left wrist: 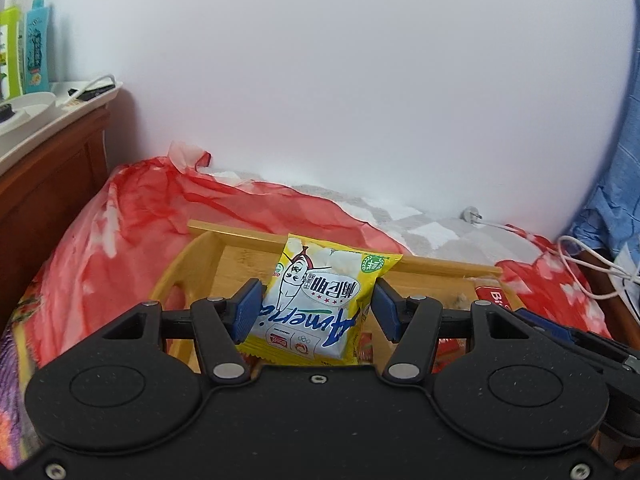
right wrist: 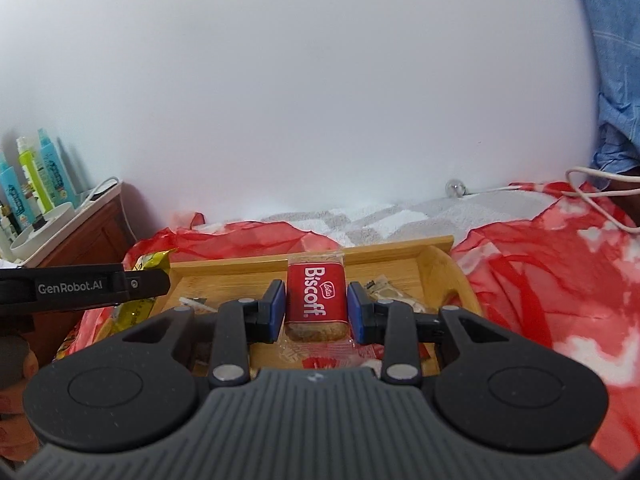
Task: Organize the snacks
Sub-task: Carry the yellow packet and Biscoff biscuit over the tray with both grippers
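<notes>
Covering the bed, a red sheet [left wrist: 120, 232] carries a wooden tray [right wrist: 436, 256], and both grippers hang over it with a snack each. The tray's far rim lies toward the white wall; loose wrappers and small packets lie on its floor near the right end.

The left gripper [left wrist: 316, 310] is clamped on a yellow packet [left wrist: 320, 300], pads pressing its two side edges so the film bulges between them. The packet stands upright above the tray's near left part, its top reaching past the far rim in the left wrist view.

The right gripper [right wrist: 316, 306] is clamped on a red biscuit [right wrist: 316, 296], pads against its long sides, held over the middle of the tray. The biscuit's clear wrapper ends stick out above and below the pads.

The step in hand looks like placing both snacks in the tray. To do it well, lower each until its bottom edge meets the tray floor before the jaws part, since the packet is puffy and could tip or slide. Set the packet toward the left end and the biscuit toward the bare middle, clear of the loose wrappers, and keep the grippers apart.
</notes>
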The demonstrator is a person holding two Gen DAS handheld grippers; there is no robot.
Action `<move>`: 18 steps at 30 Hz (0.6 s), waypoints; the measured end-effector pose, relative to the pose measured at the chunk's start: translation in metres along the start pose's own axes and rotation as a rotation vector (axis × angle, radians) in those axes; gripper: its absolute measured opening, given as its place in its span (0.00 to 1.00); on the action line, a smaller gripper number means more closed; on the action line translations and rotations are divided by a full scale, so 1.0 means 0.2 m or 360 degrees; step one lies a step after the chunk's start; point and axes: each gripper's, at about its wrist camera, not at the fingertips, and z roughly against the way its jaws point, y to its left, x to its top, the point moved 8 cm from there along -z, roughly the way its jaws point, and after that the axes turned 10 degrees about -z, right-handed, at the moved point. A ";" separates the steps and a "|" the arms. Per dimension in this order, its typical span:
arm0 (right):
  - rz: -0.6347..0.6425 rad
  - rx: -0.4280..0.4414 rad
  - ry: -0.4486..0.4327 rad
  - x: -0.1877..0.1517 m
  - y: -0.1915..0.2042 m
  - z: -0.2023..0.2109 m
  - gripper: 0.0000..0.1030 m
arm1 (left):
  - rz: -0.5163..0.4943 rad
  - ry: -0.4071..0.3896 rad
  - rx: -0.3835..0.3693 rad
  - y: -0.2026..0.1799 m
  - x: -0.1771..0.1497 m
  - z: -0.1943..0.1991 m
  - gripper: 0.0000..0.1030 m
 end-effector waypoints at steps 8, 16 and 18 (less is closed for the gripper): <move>0.0038 -0.0022 0.0102 0.03 -0.02 -0.20 0.37 | -0.0012 0.0071 0.0043 -0.02 0.01 -0.20 0.55; 0.0008 -0.0045 0.0195 0.00 -0.04 -0.36 0.37 | -0.0020 0.0105 0.0046 -0.05 -0.01 -0.32 0.55; -0.0010 -0.0050 0.0211 -0.01 -0.06 -0.38 0.37 | -0.0030 0.0112 0.0037 -0.07 -0.01 -0.34 0.55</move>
